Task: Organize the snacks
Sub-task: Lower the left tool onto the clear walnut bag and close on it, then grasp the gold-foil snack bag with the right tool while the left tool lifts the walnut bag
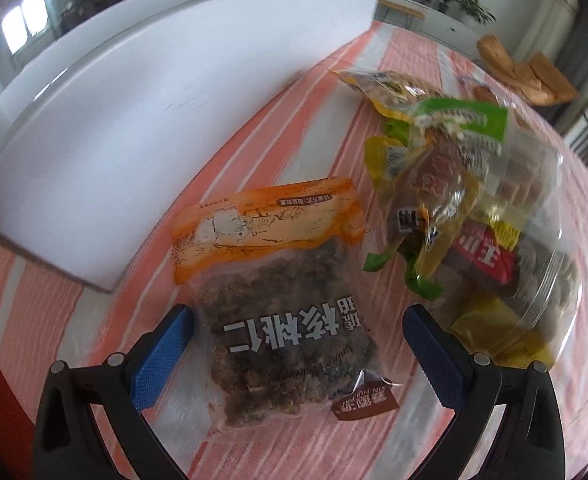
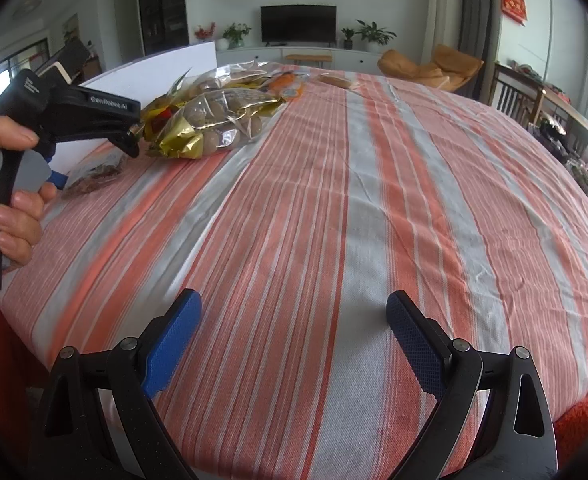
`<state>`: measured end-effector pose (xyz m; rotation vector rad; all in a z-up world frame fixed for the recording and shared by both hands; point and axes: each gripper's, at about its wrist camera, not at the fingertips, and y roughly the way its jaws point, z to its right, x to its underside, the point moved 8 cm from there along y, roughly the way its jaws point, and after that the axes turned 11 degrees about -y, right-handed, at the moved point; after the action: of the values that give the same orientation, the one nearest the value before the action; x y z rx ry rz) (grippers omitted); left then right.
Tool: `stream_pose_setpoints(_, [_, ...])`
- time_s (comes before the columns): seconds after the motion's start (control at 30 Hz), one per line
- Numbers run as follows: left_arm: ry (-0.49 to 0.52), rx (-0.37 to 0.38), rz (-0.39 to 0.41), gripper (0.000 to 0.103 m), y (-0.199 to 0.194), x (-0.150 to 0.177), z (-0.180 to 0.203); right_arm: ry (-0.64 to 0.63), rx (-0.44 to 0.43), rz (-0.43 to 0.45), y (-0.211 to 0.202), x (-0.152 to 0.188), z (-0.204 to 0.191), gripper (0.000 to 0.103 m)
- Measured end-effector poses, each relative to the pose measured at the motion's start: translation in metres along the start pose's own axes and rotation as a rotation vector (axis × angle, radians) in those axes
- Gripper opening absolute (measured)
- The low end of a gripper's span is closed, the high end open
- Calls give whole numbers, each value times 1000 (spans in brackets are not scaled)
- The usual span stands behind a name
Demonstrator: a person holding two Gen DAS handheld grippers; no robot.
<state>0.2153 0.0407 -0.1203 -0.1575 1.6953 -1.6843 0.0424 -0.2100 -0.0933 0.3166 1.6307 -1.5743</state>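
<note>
1. While the left gripper (image 1: pixel 297 330) hangs over the striped cloth on the tabletop (image 2: pixel 373 200), its blue pads stand wide apart with a walnut snack bag (image 1: pixel 278 312) lying flat between them, not pinched.
2. That bag has an orange top band and a clear lower part showing dark brown pieces; it lies just beside a white board (image 1: pixel 166 112) that stands along the far edge of the cloth.
3. To the right of the bag, almost touching it, sits a heap of mixed snack packets (image 1: pixel 445 184) in yellow, green and red wrappers, some of them inside a clear plastic bag (image 1: pixel 541 240).
4. From the right wrist view, a hand (image 2: pixel 10 196) grips the handle of the left tool, whose black nose points down at the pile of clear and gold packets (image 2: pixel 214 116).
5. Beyond that pile an orange packet (image 2: pixel 288 84) and a small brown packet (image 2: pixel 335 80) lie near the far edge.
6. Nearer to me, the right gripper (image 2: pixel 294 332) is spread open above bare cloth, holding nothing, well apart from all the snacks.
</note>
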Motion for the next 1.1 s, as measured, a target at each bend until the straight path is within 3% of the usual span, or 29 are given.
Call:
stream_pose_setpoints(0.07, [75,-15,24,103,2,1,5,0,0,-1,0,0,0,96])
stream_pose_setpoints(0.3, [237,78,26,103,2,2,8,-1,1,3,-1,-1,0,96])
stream_pose_setpoints(0.47, [307,119,55,78,-10,6,0,-1,0,3,-1,-1,0,96])
stream_pose_setpoints(0.57, [354,121,60,71,-18,12,-7,-1,0,3,-1,-1,0,96])
stream_pose_setpoints(0.73, [390,192,33,69,-34,37,-29,-2,0,5,-1,-1,0,96])
stream_pose_setpoints(1.0, [369,219,70,69,-41,51,-39,-3,-1,7,-2,-3,0,96])
stream_pose_setpoints(1.1, [361,237,85,69,-42,55,-42,61,-85,-15,-7,-11,5,95])
